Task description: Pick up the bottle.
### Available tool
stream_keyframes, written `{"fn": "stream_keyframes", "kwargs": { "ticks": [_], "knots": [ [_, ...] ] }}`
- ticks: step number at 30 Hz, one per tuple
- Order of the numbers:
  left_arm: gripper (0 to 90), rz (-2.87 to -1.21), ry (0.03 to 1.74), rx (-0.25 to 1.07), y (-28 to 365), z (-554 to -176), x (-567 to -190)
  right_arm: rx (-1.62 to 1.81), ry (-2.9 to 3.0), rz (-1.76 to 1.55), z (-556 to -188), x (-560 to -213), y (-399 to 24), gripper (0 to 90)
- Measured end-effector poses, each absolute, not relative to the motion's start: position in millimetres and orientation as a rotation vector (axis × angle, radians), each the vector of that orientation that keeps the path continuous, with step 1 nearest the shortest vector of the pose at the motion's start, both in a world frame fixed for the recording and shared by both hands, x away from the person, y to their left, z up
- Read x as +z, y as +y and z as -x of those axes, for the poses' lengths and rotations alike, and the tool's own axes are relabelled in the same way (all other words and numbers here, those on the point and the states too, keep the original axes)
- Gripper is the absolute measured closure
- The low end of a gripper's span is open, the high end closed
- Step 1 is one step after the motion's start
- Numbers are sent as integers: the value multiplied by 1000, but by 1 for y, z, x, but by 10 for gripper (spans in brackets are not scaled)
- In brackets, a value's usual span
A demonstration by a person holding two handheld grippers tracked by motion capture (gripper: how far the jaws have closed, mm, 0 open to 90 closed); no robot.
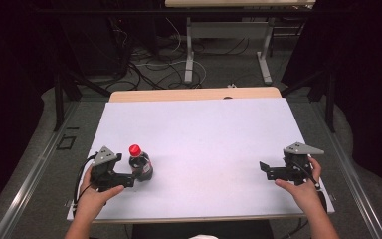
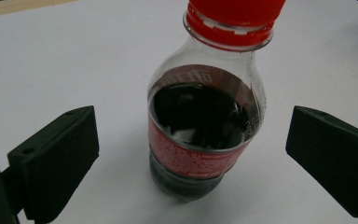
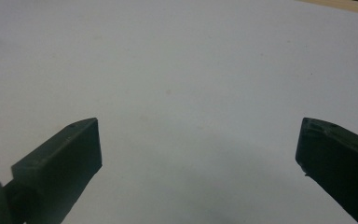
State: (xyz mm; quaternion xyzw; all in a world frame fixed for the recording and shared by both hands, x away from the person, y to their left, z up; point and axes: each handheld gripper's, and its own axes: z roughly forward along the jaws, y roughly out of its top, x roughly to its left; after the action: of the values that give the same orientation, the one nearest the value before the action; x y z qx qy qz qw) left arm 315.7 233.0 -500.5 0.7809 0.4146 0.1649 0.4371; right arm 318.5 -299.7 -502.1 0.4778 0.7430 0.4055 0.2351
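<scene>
1. The room is dark. The floor [image 1: 40,164] is grey, and lots of black and white cables [image 1: 144,64] lie on it behind the table. Another table [image 1: 229,30] with pale metal legs stands farther back.
2. The table [image 1: 194,94] in front has a light wood top. You can see the wood along the far edge.
3. A big white sheet [image 1: 204,139] covers almost all of the table. It is flat and plain.
4. Two arms come in from the bottom of the high view. Each hand holds a black gripper with a grey three-cornered plate on top.
5. The left gripper [image 1: 129,180] is near the front left part of the sheet. Its tips point to the right, at the bottle. In the left gripper view its two black jaws are wide apart. The bottle stands between them, but the jaws do not touch it. There is white sheet on both sides.
6. The right gripper [image 1: 264,170] is near the front right part of the sheet, well apart from the bottle. Its tips point to the left. In the right gripper view its jaws are wide apart, with nothing between them but the white sheet.
7. The bottle [image 2: 205,126] is small and clear. It stands upright on the sheet. It holds a dark drink up to its shoulder and has a red label around its middle.
8. The cap [image 2: 235,14] is red and sits on top of the bottle.
</scene>
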Motion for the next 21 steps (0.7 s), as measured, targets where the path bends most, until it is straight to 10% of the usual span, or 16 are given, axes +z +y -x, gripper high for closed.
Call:
{"fn": "stream_keyframes", "kwargs": {
  "ticks": [21],
  "knots": [
    [174,-1980,1007,438,211,-328,-524,1103,2040,-1297,-320,-507,-297,11]
  ]
}}
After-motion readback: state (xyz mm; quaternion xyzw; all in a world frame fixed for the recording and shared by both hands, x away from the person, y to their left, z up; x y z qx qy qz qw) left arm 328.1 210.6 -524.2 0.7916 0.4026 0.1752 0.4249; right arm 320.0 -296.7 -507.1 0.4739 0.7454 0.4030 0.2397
